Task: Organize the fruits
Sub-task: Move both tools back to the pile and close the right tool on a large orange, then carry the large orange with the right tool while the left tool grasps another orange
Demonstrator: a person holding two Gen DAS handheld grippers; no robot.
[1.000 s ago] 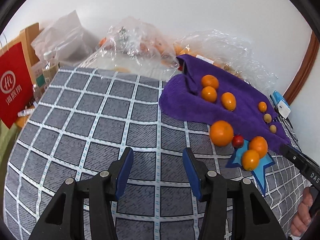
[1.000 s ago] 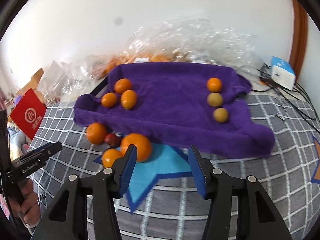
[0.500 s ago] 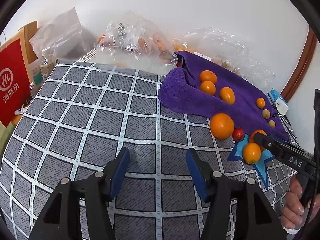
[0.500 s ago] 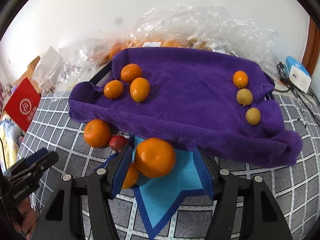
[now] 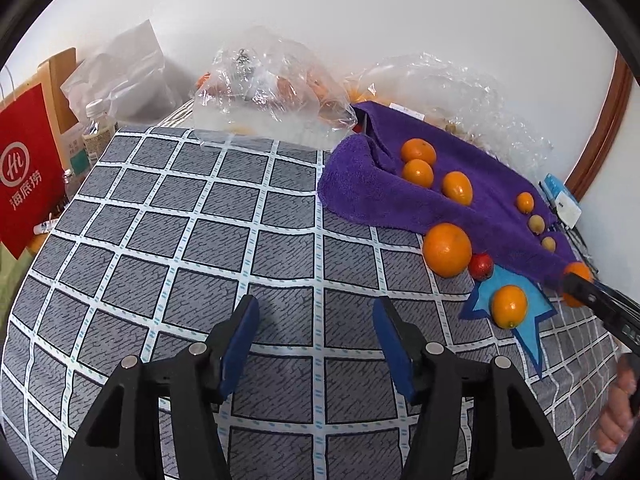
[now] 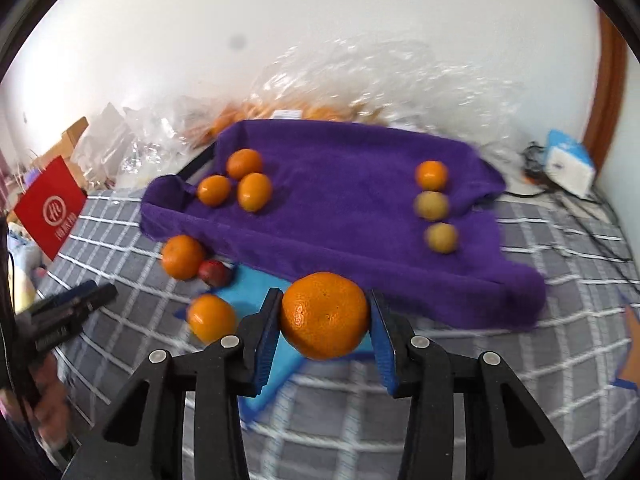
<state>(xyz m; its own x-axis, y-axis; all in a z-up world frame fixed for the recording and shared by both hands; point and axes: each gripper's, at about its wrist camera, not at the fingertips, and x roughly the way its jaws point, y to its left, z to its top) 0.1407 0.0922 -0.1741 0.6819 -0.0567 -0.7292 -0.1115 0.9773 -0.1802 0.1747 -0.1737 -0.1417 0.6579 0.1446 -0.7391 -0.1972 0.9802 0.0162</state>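
Observation:
My right gripper [image 6: 323,312] is shut on a large orange [image 6: 324,316], held just above the blue star patch [image 6: 256,292] in front of the purple towel [image 6: 340,216]. On the towel lie three oranges at the left [image 6: 240,180] and a small orange with two yellowish fruits at the right [image 6: 434,204]. An orange [image 6: 182,257], a small red fruit [image 6: 214,273] and another orange [image 6: 211,317] lie off the towel at the left. My left gripper [image 5: 316,338] is open and empty over the checked cloth, left of the fruits; the big orange [image 5: 447,250] is ahead to its right.
Clear plastic bags [image 5: 272,92] with fruit lie behind the towel. A red paper bag [image 5: 24,172] and bottles stand at the left edge. A blue-white box [image 6: 568,164] with cables sits at the back right. The grey checked cloth [image 5: 180,232] covers the surface.
My right gripper moved forward around the large orange, closed on it and lifted it slightly. The left gripper drew back a little and stayed open.

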